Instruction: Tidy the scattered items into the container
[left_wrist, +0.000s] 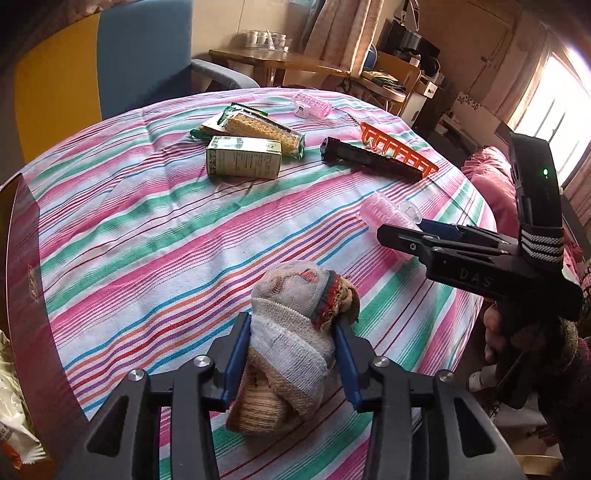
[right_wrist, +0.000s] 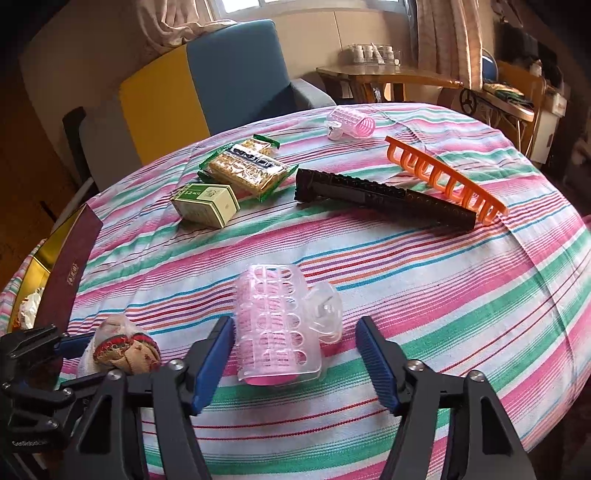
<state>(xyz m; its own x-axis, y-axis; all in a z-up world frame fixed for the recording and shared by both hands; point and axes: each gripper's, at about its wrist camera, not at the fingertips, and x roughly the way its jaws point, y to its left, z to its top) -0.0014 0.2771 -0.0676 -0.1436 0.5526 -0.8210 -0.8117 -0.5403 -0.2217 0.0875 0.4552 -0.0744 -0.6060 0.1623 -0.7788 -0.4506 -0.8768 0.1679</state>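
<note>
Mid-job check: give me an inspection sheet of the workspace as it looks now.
Surface: striped tablecloth, wrinkled.
Job's things: rolled socks between left tongs; near pink hair roller between right tongs; far pink roller; green box; cracker pack; black bar beside orange rack; maroon-rimmed container at the table's left edge.
Clutter: nothing seen.
Grippers: left tongs shut on the socks; right tongs open, pads clear of the roller.
Cables: nothing seen.
Surroundings: blue and yellow chair, wooden side table, curtains.
</note>
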